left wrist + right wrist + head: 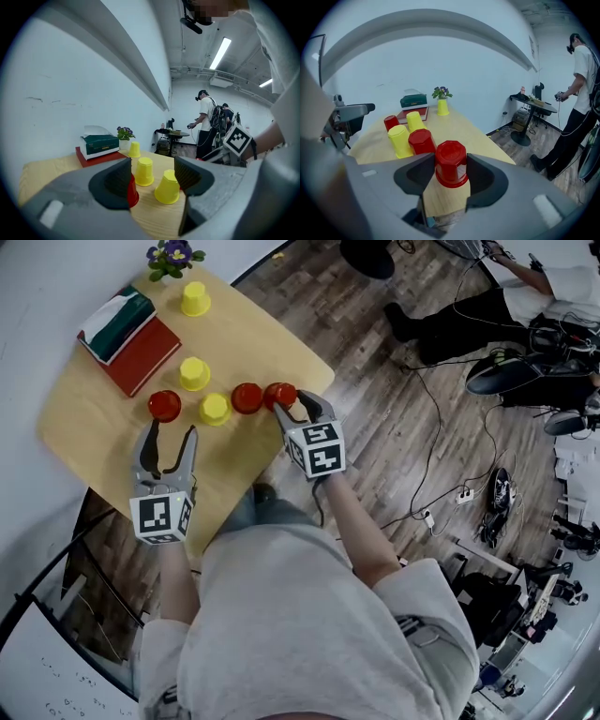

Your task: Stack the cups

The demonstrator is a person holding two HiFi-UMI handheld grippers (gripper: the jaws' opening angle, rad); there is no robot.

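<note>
No text, label or number can be read anywhere.

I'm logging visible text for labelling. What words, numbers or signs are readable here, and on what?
Nothing reads as words.
Green box: pale print on its side, too small to read.
Marker cubes: black-and-white square codes, no letters.
White board: faint marks, too small to read.
Cups: no print seen.
</note>
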